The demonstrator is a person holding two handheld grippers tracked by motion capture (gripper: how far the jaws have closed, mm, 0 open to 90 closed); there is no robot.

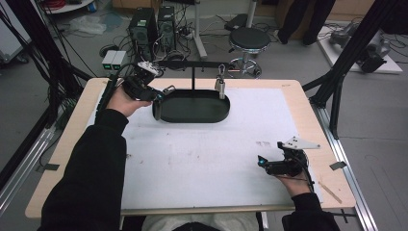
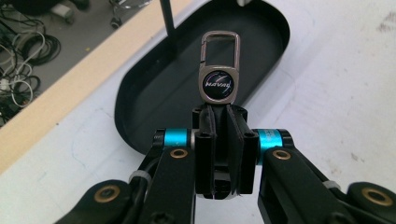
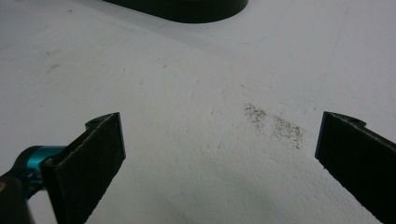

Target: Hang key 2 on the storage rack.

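Left gripper (image 2: 219, 116) pinches small rigid metal keychain clasp (image 2: 219, 70) by base, likely light, slippery; right gripper (image 3: 219, 140) wide, empty.

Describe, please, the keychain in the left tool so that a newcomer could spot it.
Find the black oval tray on the white mat. At its left end, the left tool pinches a silver keychain. Unlike the one hanging from the rack, it bears a round dark emblem.

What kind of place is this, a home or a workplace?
Probably a workplace, likely a lab: computer towers and tangled cables lie on the floor, a stool stands behind the table.
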